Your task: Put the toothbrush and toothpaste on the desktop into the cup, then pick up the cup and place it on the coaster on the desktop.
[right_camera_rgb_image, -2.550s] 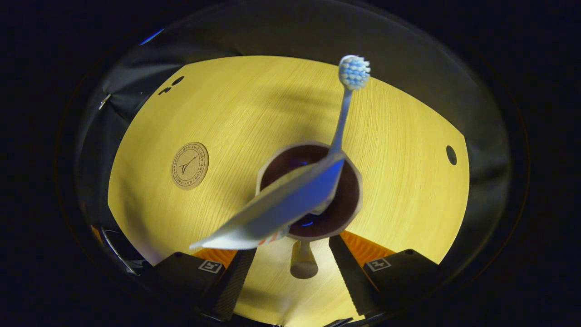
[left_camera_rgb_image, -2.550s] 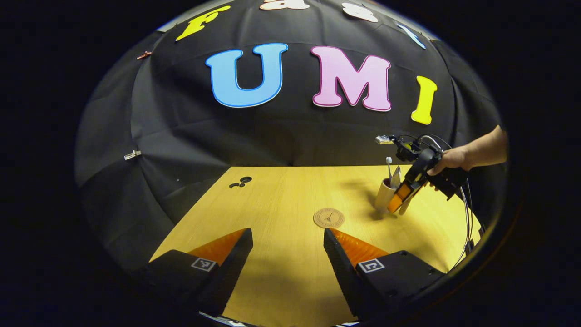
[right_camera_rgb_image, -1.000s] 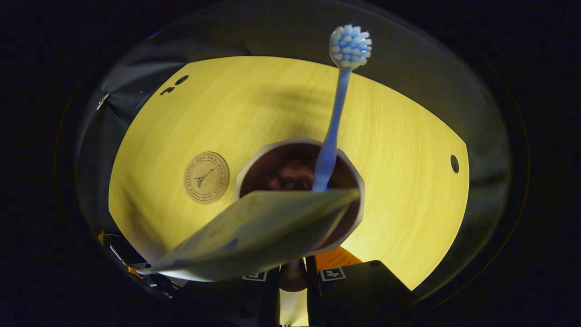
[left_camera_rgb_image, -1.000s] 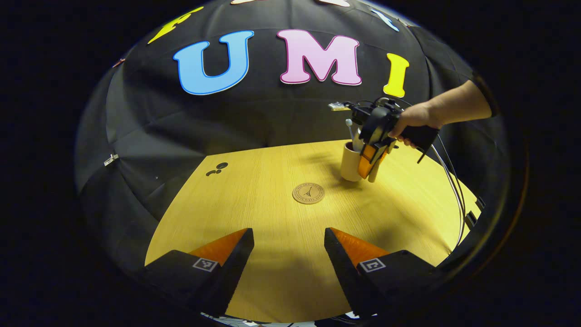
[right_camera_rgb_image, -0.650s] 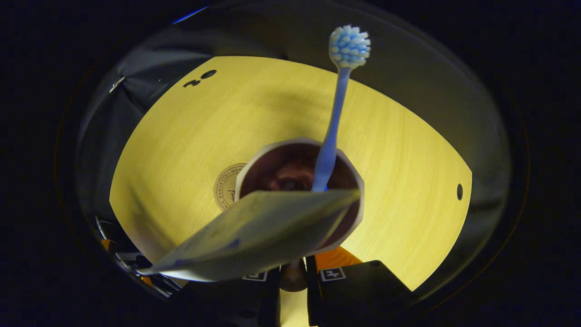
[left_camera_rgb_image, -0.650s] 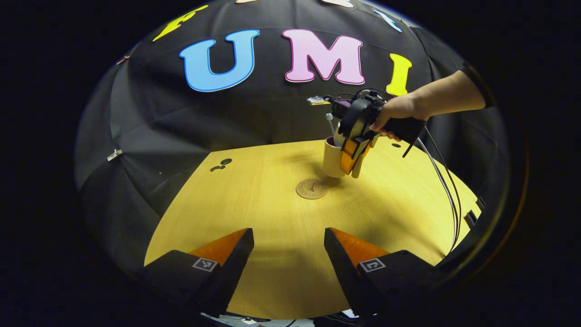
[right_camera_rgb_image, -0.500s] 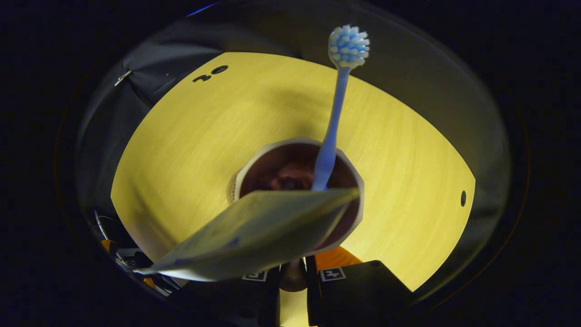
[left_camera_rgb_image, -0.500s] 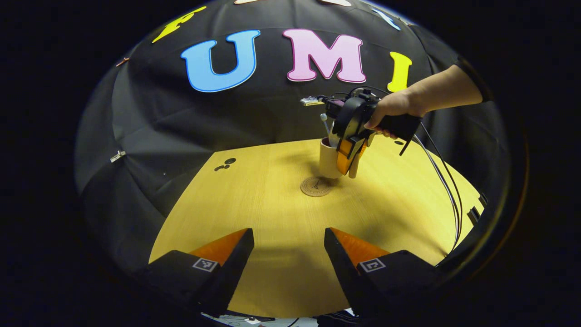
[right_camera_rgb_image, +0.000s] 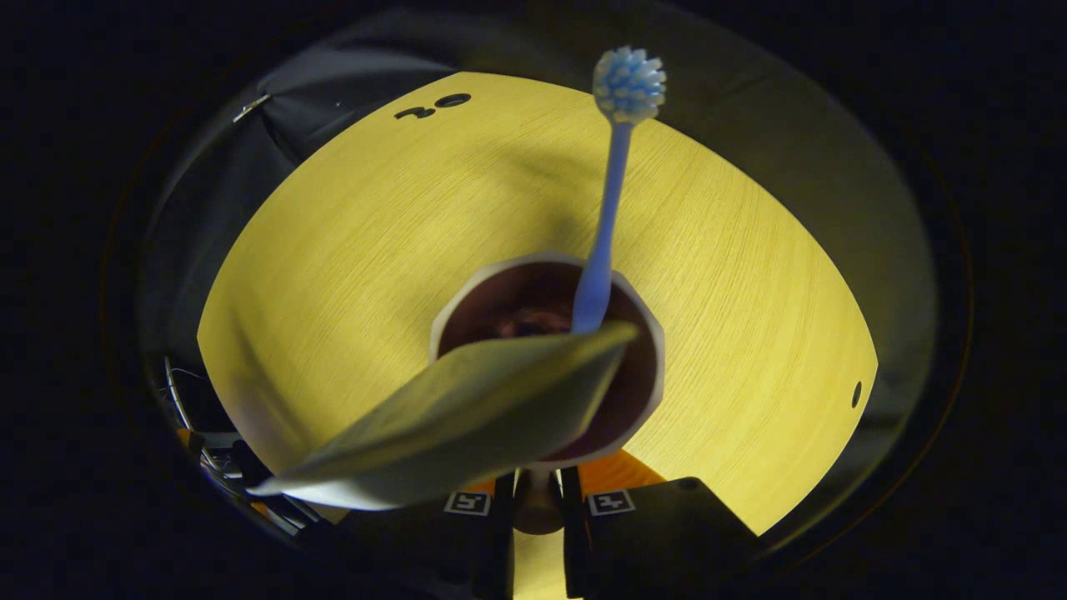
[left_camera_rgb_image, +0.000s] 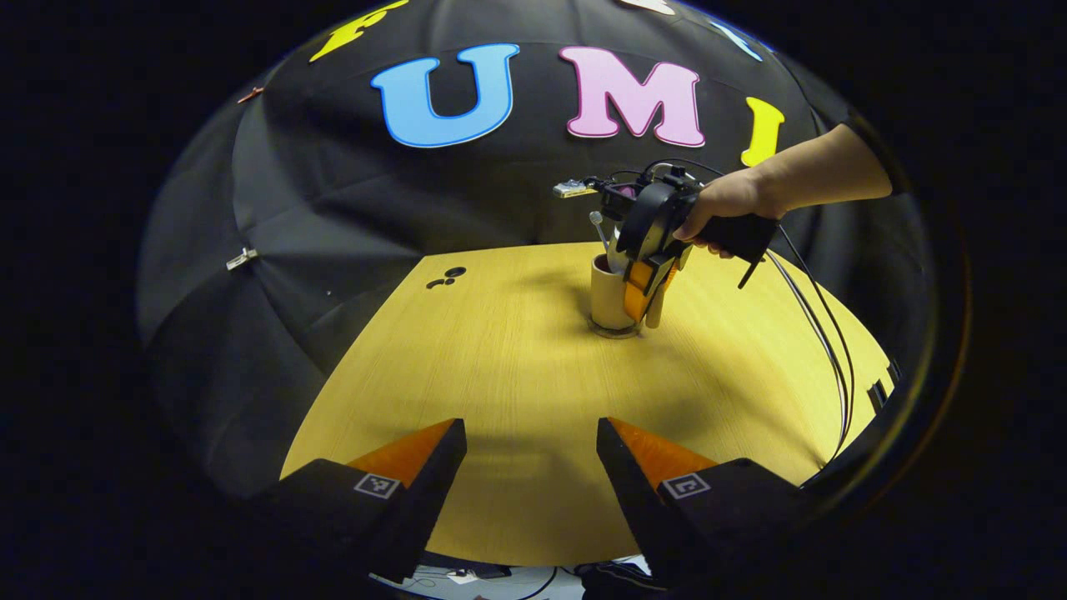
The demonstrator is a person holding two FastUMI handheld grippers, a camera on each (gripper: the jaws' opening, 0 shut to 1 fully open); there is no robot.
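A beige cup stands upright over the round coaster, of which only a thin edge shows beneath it. The white-and-blue toothbrush and the toothpaste tube stick out of the cup. My right gripper, held by a hand, is shut on the cup's handle and comes down on it from above in the left gripper view. My left gripper hangs open over the table's near edge, far from the cup, with nothing between its fingers.
The yellow wooden table has small dark holes at its far left corner. Cables trail from the right gripper toward the table's right edge. Black cloth walls the booth behind and on both sides.
The right gripper closed on the cup's handle, lifted the cup and carried it left to the coaster, which the cup now covers. The left gripper stayed open and barely shifted.
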